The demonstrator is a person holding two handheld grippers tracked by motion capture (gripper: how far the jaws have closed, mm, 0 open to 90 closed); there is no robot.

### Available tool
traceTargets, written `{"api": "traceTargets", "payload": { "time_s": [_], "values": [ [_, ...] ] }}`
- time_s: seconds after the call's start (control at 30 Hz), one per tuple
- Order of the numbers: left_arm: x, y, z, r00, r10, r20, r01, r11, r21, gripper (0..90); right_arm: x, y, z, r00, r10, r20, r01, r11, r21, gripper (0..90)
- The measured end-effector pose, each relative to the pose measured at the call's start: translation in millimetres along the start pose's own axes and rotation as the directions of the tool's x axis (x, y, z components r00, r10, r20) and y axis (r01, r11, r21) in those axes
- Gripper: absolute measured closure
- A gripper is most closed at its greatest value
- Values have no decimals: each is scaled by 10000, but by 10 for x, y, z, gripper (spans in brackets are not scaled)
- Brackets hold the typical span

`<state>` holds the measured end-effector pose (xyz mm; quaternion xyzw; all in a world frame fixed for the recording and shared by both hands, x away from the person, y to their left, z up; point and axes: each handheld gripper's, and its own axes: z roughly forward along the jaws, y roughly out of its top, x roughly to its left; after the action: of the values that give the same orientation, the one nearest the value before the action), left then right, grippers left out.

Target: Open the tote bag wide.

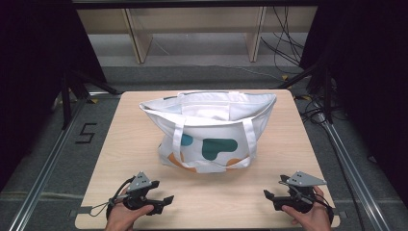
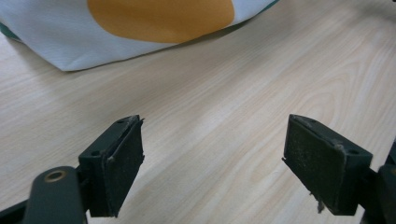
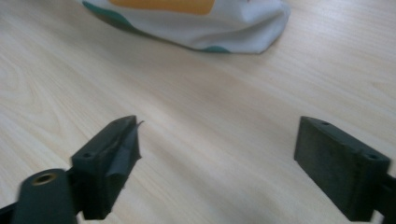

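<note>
We had not started yet. Our left gripper (image 1: 162,202) and right gripper (image 1: 270,198) sat wide apart, holding nothing, near the untouched bag (image 1: 211,130).

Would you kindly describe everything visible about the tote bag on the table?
The tote bag is white cloth with teal and orange blobs printed on its front and two white strap handles drooping down that face. It sits slumped at the middle of the wooden table, mouth gaping open upward. Only the table touches it; both grippers stay apart.
</note>
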<state>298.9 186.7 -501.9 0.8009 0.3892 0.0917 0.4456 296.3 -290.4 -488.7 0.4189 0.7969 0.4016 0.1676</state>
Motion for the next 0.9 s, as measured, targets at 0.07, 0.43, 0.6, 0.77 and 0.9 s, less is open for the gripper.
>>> {"api": "traceTargets", "payload": {
  "time_s": [0.07,0.43,0.6,0.77,0.9],
  "values": [
    [6,6,-2,9999,133,4,-133,9999,44,187,0,10,-5,10000,-62,-52,62,10000,61,151],
    [51,118,-49,10000,30,72,-29,9997,-235,211,-22,216,-133,9995,-300,114,305,9982,-511,281],
    [85,270,-136,9998,180,-64,-181,9996,-211,288,-68,398,-218,9983,-578,-51,571,9948,-844,423],
    [91,478,-237,9993,363,-9,-363,9987,-371,449,-82,671,-333,9887,-1496,-78,1475,9813,-1240,618],
    [61,696,-368,9971,747,147,-734,9946,-727,623,-24,914,-433,9862,-1621,-339,1564,9790,-1308,748]
  ]
}}
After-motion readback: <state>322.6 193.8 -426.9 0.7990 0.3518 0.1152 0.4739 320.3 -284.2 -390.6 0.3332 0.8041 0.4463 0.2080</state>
